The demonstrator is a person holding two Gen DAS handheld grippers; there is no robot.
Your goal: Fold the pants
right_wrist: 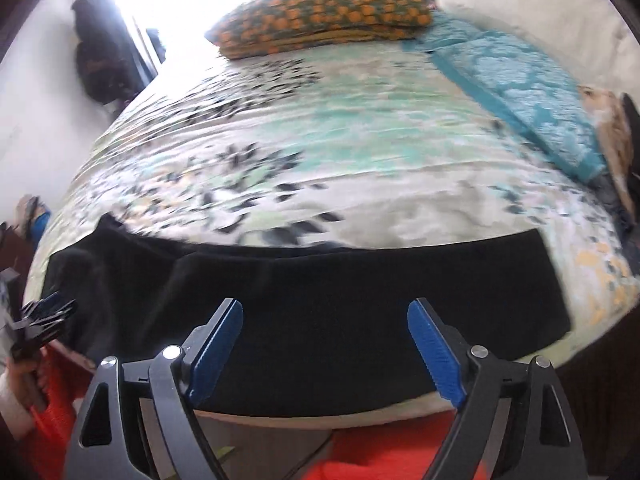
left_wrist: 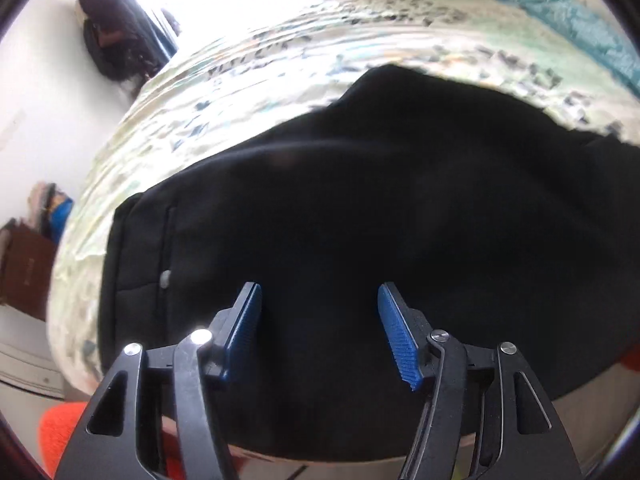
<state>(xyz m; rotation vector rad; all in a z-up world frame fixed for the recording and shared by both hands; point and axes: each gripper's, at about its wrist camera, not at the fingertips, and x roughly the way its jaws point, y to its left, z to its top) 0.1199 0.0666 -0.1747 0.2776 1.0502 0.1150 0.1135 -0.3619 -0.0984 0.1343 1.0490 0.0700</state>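
Black pants point(left_wrist: 360, 208) lie flat on the bed near its front edge, waistband with a grey button point(left_wrist: 165, 278) at the left. In the right wrist view the pants point(right_wrist: 320, 292) stretch across the front of the bed as a long dark band. My left gripper point(left_wrist: 320, 300) is open and empty, hovering over the pants near the waist. My right gripper point(right_wrist: 325, 316) is open and empty above the pants' near edge. The left gripper also shows at the far left of the right wrist view point(right_wrist: 44, 312).
The bed has a floral sheet point(right_wrist: 320, 140). An orange-patterned pillow point(right_wrist: 324, 16) lies at the far end, and a teal blanket point(right_wrist: 520, 92) along the right side. Dark clothes hang on the left wall point(right_wrist: 100, 64). Orange fabric point(right_wrist: 380, 452) shows below the bed edge.
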